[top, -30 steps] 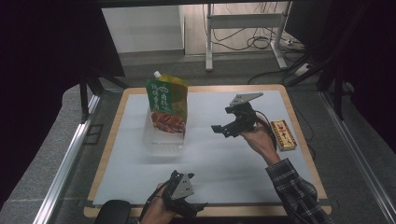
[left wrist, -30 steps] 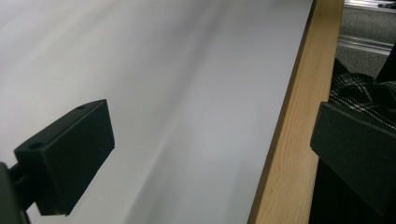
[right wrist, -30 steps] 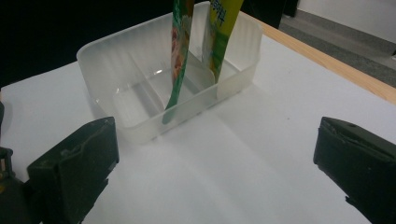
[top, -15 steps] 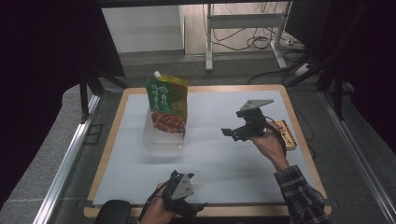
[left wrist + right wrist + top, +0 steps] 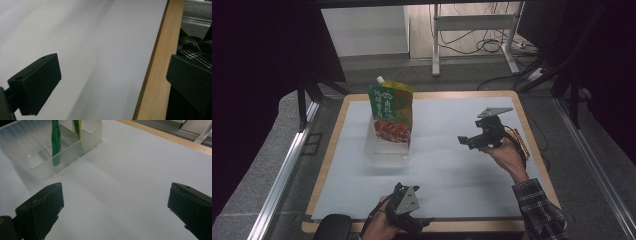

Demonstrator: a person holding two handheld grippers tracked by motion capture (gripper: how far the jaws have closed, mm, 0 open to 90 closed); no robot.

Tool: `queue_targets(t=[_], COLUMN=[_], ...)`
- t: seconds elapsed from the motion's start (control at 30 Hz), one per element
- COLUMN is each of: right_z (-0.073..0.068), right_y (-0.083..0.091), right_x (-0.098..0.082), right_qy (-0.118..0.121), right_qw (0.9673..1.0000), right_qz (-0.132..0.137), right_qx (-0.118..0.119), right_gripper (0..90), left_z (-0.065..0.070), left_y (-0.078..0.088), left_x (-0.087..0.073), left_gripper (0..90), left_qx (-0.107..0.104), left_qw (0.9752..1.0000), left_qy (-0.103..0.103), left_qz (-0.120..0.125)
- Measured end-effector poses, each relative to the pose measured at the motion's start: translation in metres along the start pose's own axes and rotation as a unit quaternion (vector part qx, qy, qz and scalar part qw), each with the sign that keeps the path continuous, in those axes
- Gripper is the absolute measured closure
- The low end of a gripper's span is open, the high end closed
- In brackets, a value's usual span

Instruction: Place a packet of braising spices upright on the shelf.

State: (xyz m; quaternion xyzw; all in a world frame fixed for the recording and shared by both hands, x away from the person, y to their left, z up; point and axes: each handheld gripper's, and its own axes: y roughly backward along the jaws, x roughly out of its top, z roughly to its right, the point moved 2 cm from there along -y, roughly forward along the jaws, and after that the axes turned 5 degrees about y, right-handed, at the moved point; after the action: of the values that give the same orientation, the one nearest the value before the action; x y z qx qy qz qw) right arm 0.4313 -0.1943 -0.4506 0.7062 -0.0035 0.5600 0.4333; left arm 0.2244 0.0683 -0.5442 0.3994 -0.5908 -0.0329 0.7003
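Now the right gripper (image 5: 469,140) sits at about 3 o'clock on the white mat (image 5: 447,165), jaws spread wide and empty, pointed back toward the clear plastic bin (image 5: 387,147). A second ago it was closer to the board's middle; it has drifted out toward the right edge, nearer the small orange packet (image 5: 520,144) lying by the wooden rim (image 5: 532,145). The packet was in plain sight then; hand and gripper now cover most of it. My read: the hand is backing off from the bin and lining up on that packet as the next pick.

The green and yellow pouch (image 5: 391,107) stands upright in the bin at roughly 11 o'clock, unmoved across the frames. In the right gripper view the bin (image 5: 50,150) lies ahead, well apart from the jaws.

Left gripper (image 5: 414,222) rests at 6 o'clock by the near edge, same spot as before. Its own view shows the jaws apart, nothing between them.
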Motion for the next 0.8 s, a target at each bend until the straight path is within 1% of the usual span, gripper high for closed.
queue_targets(t=[0.27, 0.37, 0.43, 0.53, 0.57, 0.63, 0.67, 0.7, 0.8], right_z=[0.017, 0.025, 0.031, 0.040, 0.044, 0.050, 0.053, 0.057, 0.066], right_y=[0.008, 0.010, 0.012, 0.014, 0.016, 0.018, 0.019, 0.020, 0.023], right_x=[-0.009, -0.014, -0.019, -0.025, -0.027, -0.031, -0.033, -0.035, -0.043], right_qy=[-0.018, -0.029, -0.038, -0.042, -0.043, -0.047, -0.050, -0.048, -0.055], right_qw=[0.9996, 0.9991, 0.9983, 0.9969, 0.9965, 0.9951, 0.9943, 0.9935, 0.9898], right_qz=[-0.008, -0.016, -0.026, -0.038, -0.042, -0.047, -0.050, -0.054, -0.070], right_qx=[-0.021, -0.027, -0.036, -0.055, -0.059, -0.073, -0.079, -0.088, -0.112], right_gripper=[0.5, 0.5, 0.6, 1.6, 2.6, 5.1, 6.0, 6.8, 9.2], left_z=[-0.005, -0.006, -0.006, -0.007, -0.007, -0.007, -0.007, -0.007, -0.006], left_y=[0.002, 0.003, 0.003, 0.004, 0.003, 0.003, 0.003, 0.003, 0.003], left_x=[0.000, -0.001, -0.001, -0.001, -0.001, -0.001, -0.001, -0.001, -0.001], left_gripper=[0.0, 0.0, 0.0, 0.0, 0.0, 0.0, 0.0, 0.0, 0.0], left_qx=[0.003, 0.005, 0.006, 0.006, 0.006, 0.006, 0.006, 0.005, 0.005], left_qw=[0.9999, 0.9999, 0.9999, 0.9999, 0.9999, 0.9999, 0.9999, 0.9999, 0.9999], left_qy=[0.009, 0.011, 0.011, 0.011, 0.014, 0.014, 0.013, 0.013, 0.012], left_qz=[0.005, 0.005, 0.005, 0.005, 0.008, 0.007, 0.006, 0.006, 0.006])
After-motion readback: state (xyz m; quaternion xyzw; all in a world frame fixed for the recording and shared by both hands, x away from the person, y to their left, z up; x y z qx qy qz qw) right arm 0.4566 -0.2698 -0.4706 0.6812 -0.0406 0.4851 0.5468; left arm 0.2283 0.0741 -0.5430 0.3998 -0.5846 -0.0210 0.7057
